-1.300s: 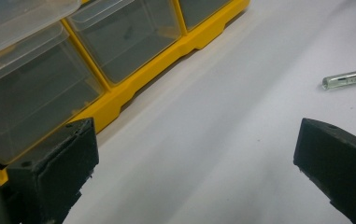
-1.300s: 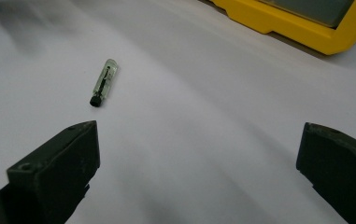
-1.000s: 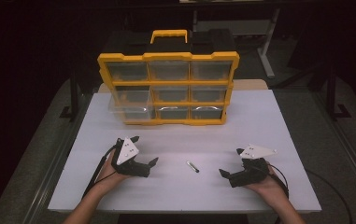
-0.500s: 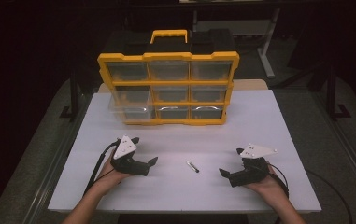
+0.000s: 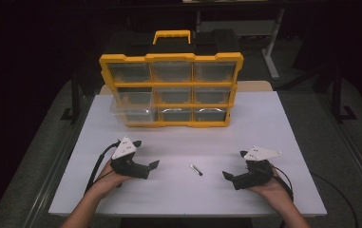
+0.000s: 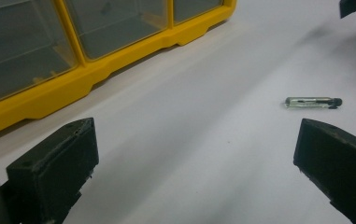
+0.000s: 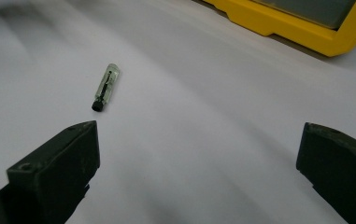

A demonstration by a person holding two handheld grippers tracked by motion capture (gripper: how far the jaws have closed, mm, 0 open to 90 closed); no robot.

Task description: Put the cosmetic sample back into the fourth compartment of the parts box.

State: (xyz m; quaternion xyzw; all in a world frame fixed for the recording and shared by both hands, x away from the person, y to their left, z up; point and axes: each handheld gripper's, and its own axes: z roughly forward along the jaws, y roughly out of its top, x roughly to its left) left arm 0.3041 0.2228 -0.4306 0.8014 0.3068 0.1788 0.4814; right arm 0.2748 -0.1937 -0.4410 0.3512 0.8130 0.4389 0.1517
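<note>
A small clear tube with a dark tip (image 5: 195, 169) lies on the white table (image 5: 273, 123), about midway between my two grippers. My left gripper (image 5: 151, 167) rests low over the table left of it, open and holding nothing. In the left gripper view the tube (image 6: 312, 102) lies ahead, near the right jaw, and the gripper (image 6: 194, 158) is wide open. My right gripper (image 5: 229, 176) sits right of the tube, also open. The right gripper view shows the tube (image 7: 105, 87) ahead of the left jaw of that gripper (image 7: 199, 158).
A yellow organiser with clear drawers and a handle (image 5: 171, 90) stands at the back of the table. One clear drawer at its left (image 5: 130, 108) is pulled out toward me. Its yellow base (image 6: 119, 65) is close ahead of the left gripper.
The left gripper has shifted slightly to the left and turned a little. The right gripper and the tube have stayed where they were.
</note>
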